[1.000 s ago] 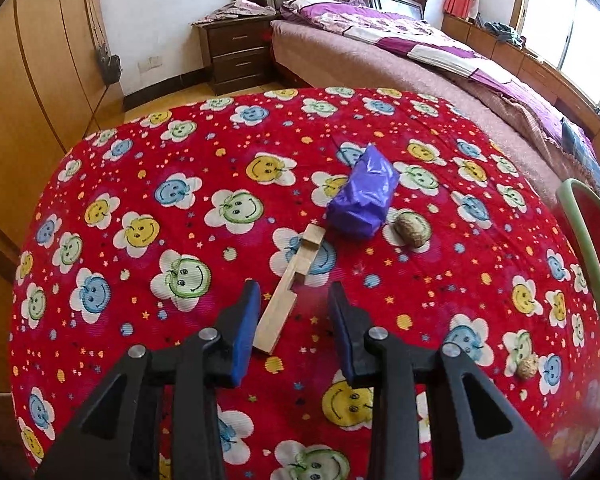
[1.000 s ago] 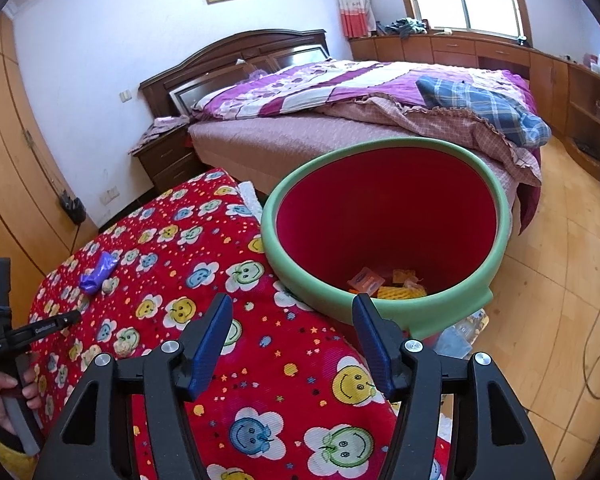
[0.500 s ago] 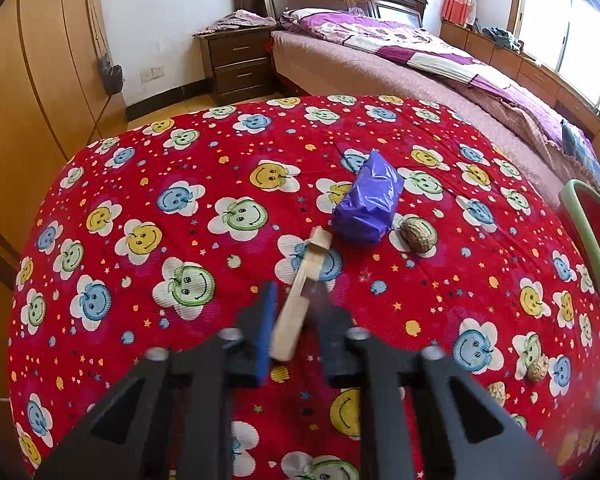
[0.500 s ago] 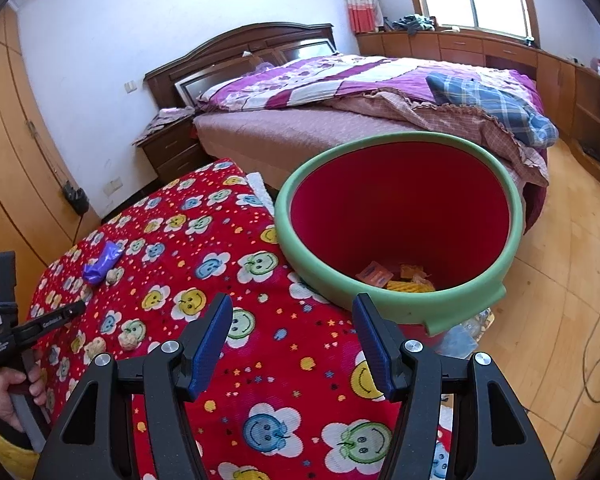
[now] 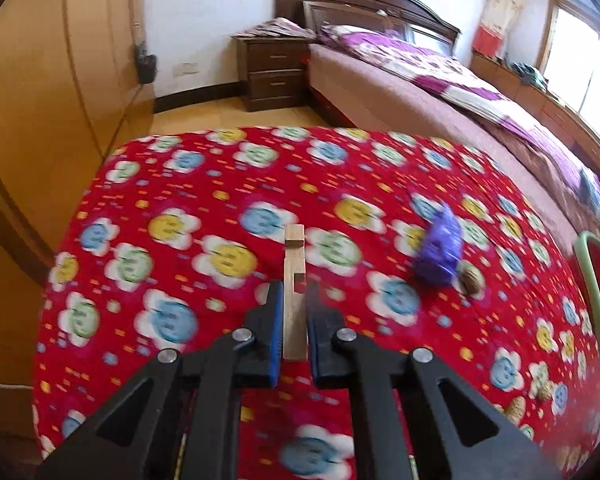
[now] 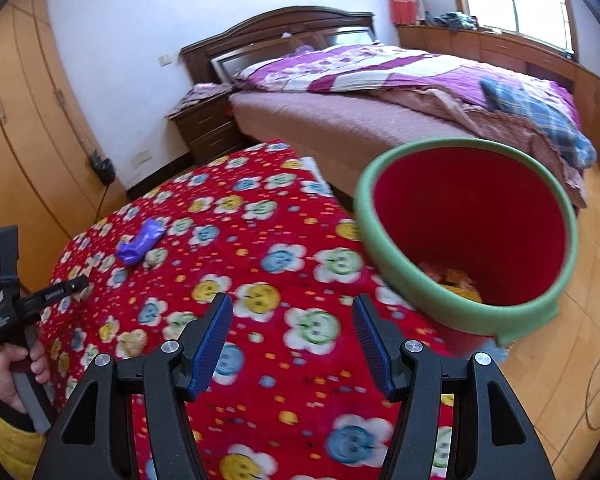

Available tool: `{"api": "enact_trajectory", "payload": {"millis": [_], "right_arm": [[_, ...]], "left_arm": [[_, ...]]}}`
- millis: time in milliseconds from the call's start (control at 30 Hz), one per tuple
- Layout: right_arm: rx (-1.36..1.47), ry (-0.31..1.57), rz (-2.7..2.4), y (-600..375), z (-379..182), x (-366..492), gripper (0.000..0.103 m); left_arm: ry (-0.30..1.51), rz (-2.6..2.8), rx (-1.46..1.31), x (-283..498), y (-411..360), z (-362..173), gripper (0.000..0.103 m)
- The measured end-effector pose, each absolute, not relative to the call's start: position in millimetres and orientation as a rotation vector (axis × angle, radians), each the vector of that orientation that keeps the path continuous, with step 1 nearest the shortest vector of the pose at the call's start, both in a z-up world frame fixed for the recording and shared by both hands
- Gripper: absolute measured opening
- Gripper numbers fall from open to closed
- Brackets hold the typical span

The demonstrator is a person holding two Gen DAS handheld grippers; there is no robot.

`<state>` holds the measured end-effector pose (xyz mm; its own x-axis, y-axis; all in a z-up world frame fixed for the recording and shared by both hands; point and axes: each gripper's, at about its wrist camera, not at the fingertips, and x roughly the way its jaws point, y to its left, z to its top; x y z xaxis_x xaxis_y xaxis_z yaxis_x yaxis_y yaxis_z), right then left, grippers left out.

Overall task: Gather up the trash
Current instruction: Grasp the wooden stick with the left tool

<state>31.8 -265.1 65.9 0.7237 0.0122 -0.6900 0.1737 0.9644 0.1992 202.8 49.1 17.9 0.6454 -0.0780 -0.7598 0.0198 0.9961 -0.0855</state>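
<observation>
Gripping the wooden stick (image 5: 294, 280) near its lower end, the left gripper (image 5: 293, 304) has its blue-padded fingers (image 5: 275, 320) clamped on it, the stick pointing toward twelve o'clock, seemingly lifted clear of the red flowered cloth (image 5: 180, 184). The right gripper (image 6: 292, 340) hovers empty, fingers wide apart. Pickup looks done; the carry is the step in hand. The green-rimmed red bin (image 6: 452, 312) stands off the cloth's edge at about three o'clock from the left tool, so the next move calls for swinging right and letting go over its mouth. A purple wrapper (image 5: 440, 252) and a walnut (image 5: 471, 278) remain at two o'clock.
</observation>
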Motion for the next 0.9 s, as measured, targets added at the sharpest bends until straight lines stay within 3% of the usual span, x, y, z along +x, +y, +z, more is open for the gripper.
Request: {"api": "enact_trajectory", "payload": {"millis": [367,900], "right_arm": [[0.185,0.784,0.023,-203,73,92,0.064],[0.133,0.900,0.146,-117,29,183,0.064]], "left_arm": [[0.842,0.040,-0.156,212,99,11,0.010],[0.854,0.031,-0.171,219,95,-4,0.010]]}}
